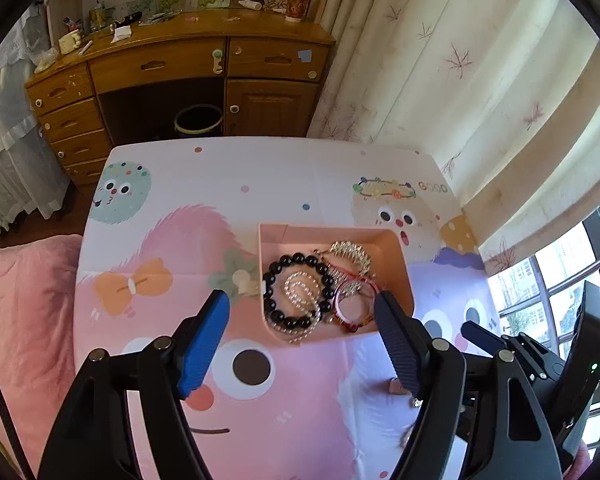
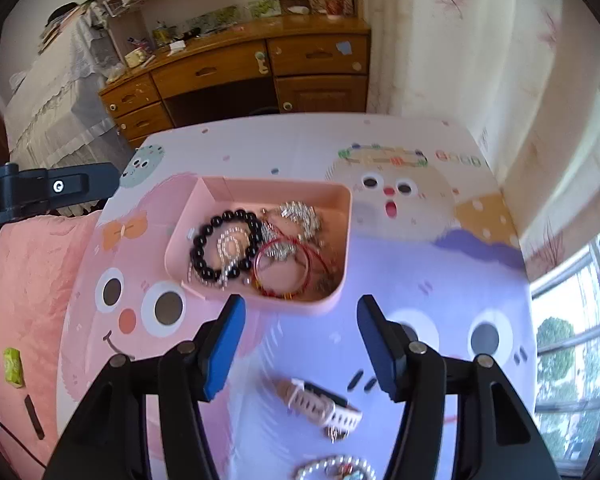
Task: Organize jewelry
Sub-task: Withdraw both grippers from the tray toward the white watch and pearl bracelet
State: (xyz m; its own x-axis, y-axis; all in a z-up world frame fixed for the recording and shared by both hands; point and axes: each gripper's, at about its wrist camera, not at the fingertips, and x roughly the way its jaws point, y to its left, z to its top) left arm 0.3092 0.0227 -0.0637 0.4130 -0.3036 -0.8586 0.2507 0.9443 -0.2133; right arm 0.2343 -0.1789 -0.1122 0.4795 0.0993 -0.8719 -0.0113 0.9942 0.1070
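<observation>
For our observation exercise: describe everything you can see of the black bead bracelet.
The black bead bracelet is a closed ring of glossy round dark beads, lying flat in the left part of the pink tray. A coiled silvery bead chain lies inside and across it. No gripper touches it.

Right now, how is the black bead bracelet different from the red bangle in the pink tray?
The black bead bracelet is a ring of big round dark beads; the red bangle is a thin smooth hoop. The bracelet lies on the left side of the pink tray with a silvery chain across it; the bangle lies further right. Both are round and lie in the tray.
</observation>
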